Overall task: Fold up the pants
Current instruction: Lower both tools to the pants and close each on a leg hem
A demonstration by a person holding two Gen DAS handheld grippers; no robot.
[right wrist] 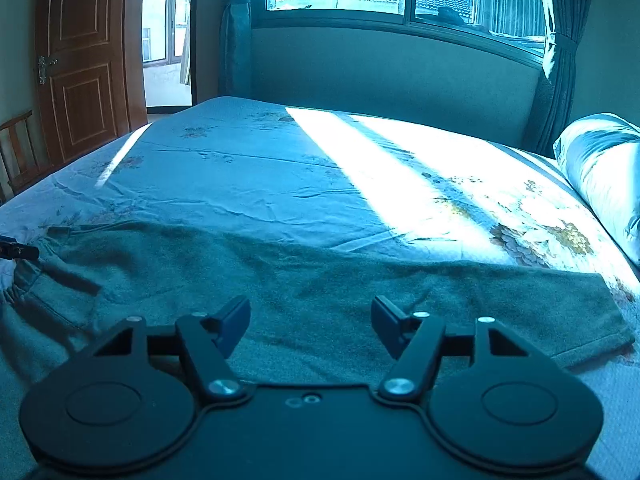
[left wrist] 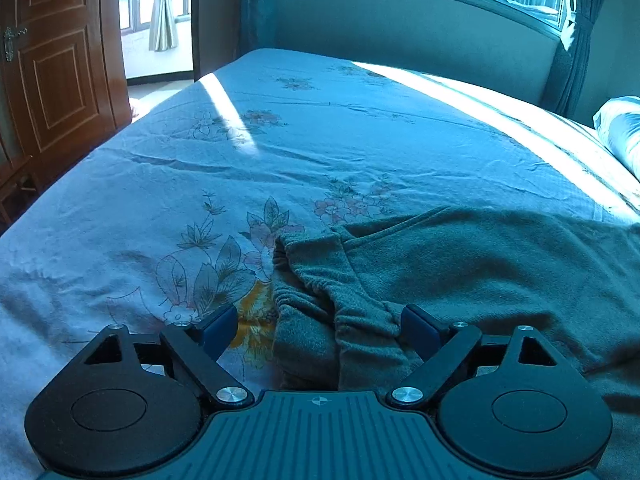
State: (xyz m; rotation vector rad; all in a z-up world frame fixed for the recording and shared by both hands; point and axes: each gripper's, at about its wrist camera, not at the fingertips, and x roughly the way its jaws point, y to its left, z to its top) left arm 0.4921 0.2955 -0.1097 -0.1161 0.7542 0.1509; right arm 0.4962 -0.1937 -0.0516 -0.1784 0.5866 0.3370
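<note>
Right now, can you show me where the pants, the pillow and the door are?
pants (right wrist: 320,280): right wrist view, middle of the leg fabric.
pillow (right wrist: 604,168): right wrist view, its rounded side.
door (left wrist: 60,64): left wrist view, middle wooden panel.

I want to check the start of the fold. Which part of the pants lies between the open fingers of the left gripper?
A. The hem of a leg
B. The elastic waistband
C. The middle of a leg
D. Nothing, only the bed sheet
B: in the left wrist view the left gripper stands open over the gathered elastic waistband of the pants, while the leg hem lies far off toward the right side.
</note>
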